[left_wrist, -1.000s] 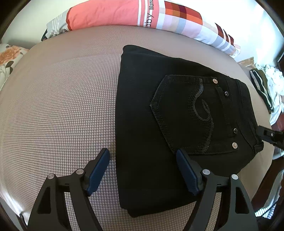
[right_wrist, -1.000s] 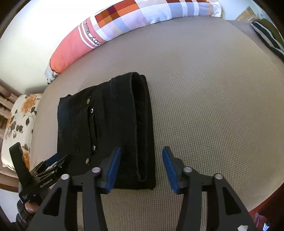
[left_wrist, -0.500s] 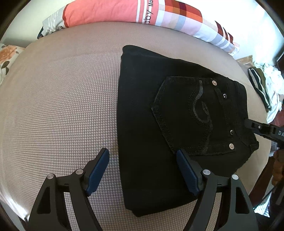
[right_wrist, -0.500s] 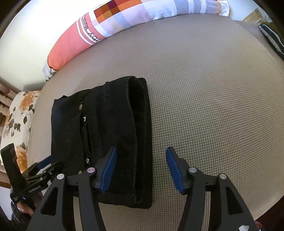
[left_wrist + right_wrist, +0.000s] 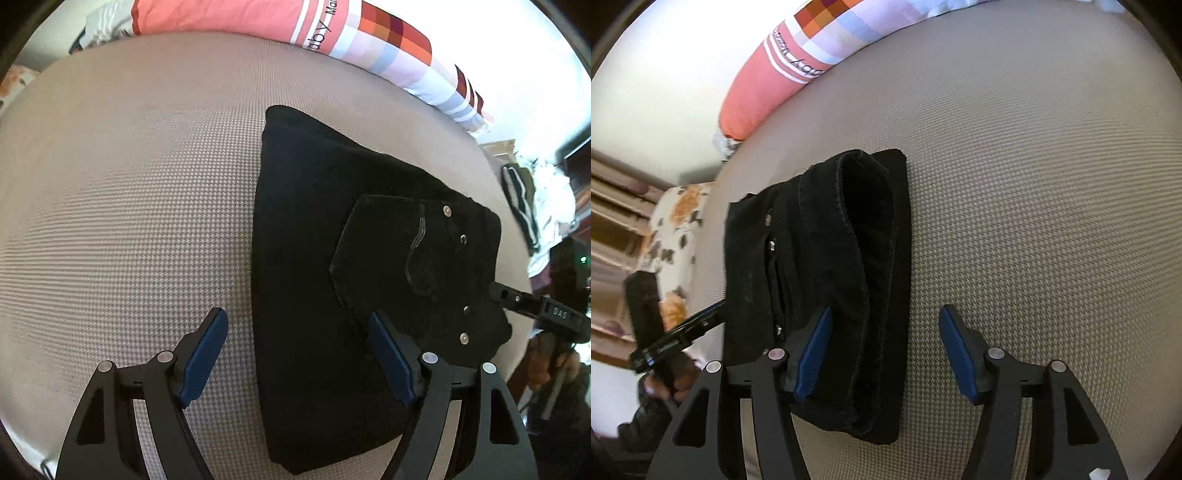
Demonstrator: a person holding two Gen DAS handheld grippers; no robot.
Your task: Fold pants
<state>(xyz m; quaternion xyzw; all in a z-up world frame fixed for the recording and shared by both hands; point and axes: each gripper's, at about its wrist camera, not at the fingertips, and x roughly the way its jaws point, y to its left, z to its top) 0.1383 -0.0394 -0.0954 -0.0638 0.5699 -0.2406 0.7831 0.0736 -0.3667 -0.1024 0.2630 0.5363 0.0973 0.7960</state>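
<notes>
— As both tools draw back toward the near edge of the bed, what has changed in the last second?

— Little on the cloth itself. The left gripper has its blue fingers wide apart, straddling the near left edge of the black pants and holding nothing. The right gripper is likewise spread, one finger over the folded bundle, the other over bare mattress. Compared with a second ago, both views sit closer and tilt a little; the bundle has not shifted.

— So the fold is done?

— It looks so: the pants lie as a compact rectangle, back pocket up, mid-bed, released.

— Any writing?

— On the opposite tool seen at the right of the left view, "DAS". Beyond, the striped pillow reads "…by" and "Ma…", probably a baby brand, though the rest is cut off.
</notes>
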